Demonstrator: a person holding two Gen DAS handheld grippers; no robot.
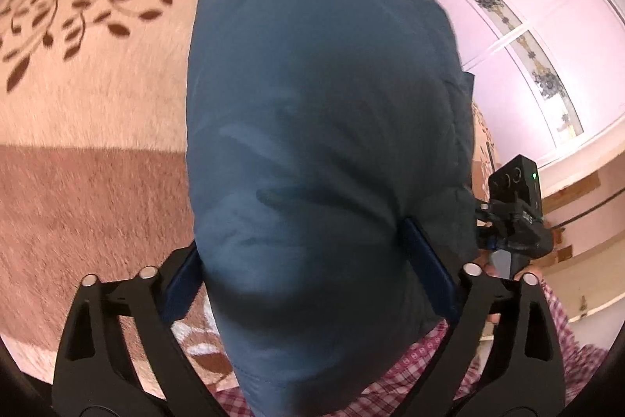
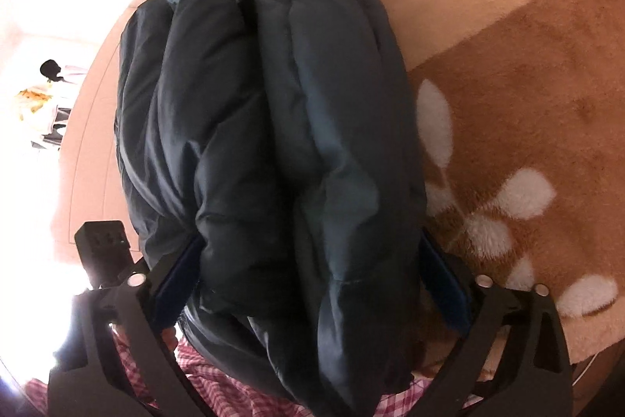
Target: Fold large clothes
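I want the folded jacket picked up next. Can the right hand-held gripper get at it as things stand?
Probably yes: the dark blue padded jacket already bulges between the wide-open jaws of the right hand-held gripper, nothing in between.

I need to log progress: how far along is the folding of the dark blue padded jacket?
Done: the dark blue padded jacket is already doubled into a thick bundle on the floral blanket. In hand: the bundle sits between both wide-set tools, left tool and right tool. Left: setting it down and perhaps tidying.
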